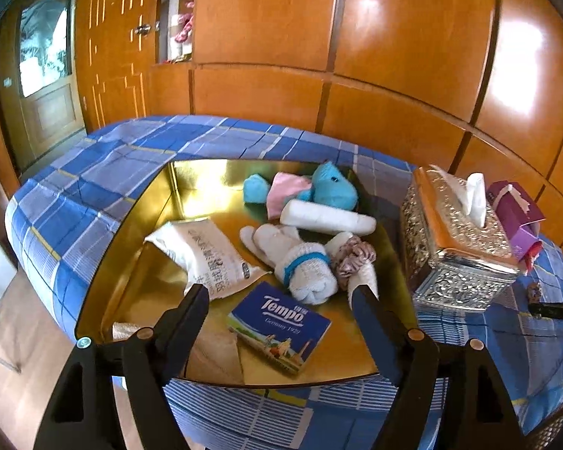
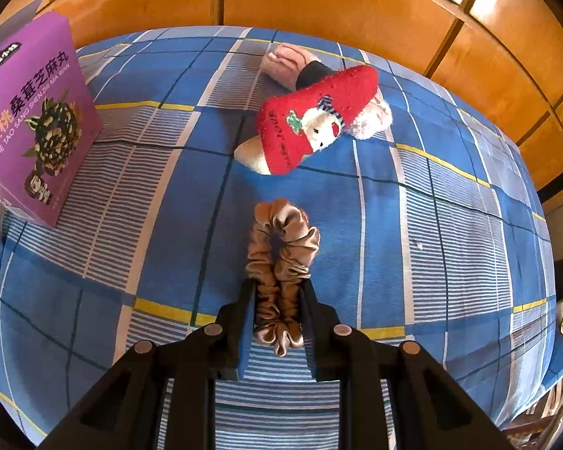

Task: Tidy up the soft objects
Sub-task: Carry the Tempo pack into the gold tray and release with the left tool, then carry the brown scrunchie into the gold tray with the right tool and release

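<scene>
The right gripper (image 2: 277, 292) pointed steeply down at the blue checked bedsheet (image 2: 413, 225), and its jaws were clenched on a shiny brown satin scrunchie (image 2: 281, 247). The fabric ring was squeezed flat between the two black fingers (image 2: 246, 322); its far loop stuck out past the fingertips and its near ruffle bulged out behind them. Beyond the scrunchie, toward the far edge of the sheet, a red fluffy sock with a white animal picture (image 2: 311, 127) lay on a pale pink fuzzy sock (image 2: 285, 62). A purple printed carton (image 2: 30, 112) stood near the left edge.

The left gripper (image 1: 279, 292) hung over the near part of a shallow golden tray (image 1: 341, 352), with its jaws released and wide apart, nothing between them. Just below the gap lay a blue Tempo tissue pack (image 1: 279, 326). Farther in the tray were a white rolled towel with a blue band (image 1: 304, 266), a mauve scrunchie (image 1: 354, 258), a white wipes pouch (image 1: 206, 255) and a turquoise knitted toy (image 1: 332, 187). An embossed silver tissue box (image 1: 454, 247) stood beside the tray's right edge.
</scene>
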